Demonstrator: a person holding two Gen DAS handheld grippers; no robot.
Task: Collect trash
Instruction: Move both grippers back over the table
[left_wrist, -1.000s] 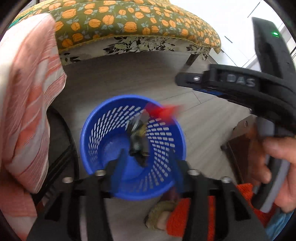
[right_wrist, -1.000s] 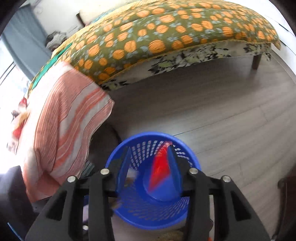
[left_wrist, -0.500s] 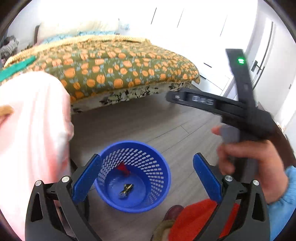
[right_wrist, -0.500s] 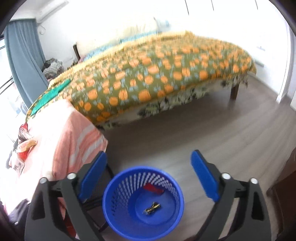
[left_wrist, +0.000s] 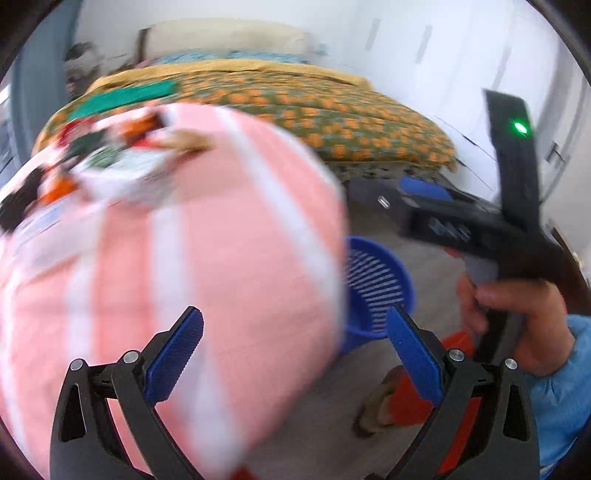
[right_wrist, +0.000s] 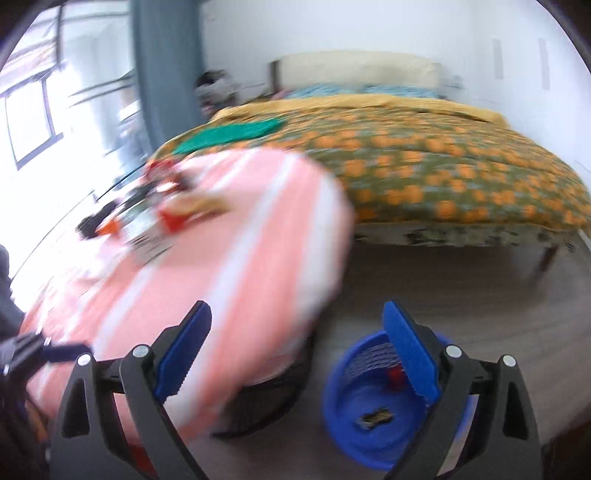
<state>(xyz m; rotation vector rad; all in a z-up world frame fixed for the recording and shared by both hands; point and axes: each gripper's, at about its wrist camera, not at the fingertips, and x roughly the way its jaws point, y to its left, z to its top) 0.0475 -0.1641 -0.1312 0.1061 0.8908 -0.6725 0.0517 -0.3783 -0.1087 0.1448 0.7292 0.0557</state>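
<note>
Left gripper (left_wrist: 293, 354) fingers spread wide, nothing between them. Right gripper (right_wrist: 295, 350) same. Blue perforated basket (right_wrist: 343, 417) on floor (right_wrist: 461, 295), holding red scrap (right_wrist: 394, 376) and dark wrapper (right_wrist: 376, 416). Blurred wrappers (right_wrist: 162, 210) lie on pink-striped surface (right_wrist: 229, 280).

Bed (right_wrist: 424, 162) with orange-patterned green cover at rear, dark leg (right_wrist: 548, 256) at right corner. Green cloth (right_wrist: 229, 133) lying on cover near left edge. Pale headboard (right_wrist: 354, 68) against white wall. Pink-and-white striped cloth (left_wrist: 192, 266) draped over raised surface, foreground left. Grey curtain (right_wrist: 166, 70) beside window (right_wrist: 29, 122). Grey wood-look floor (right_wrist: 461, 291). White cupboard doors (left_wrist: 461, 55) at right.
</note>
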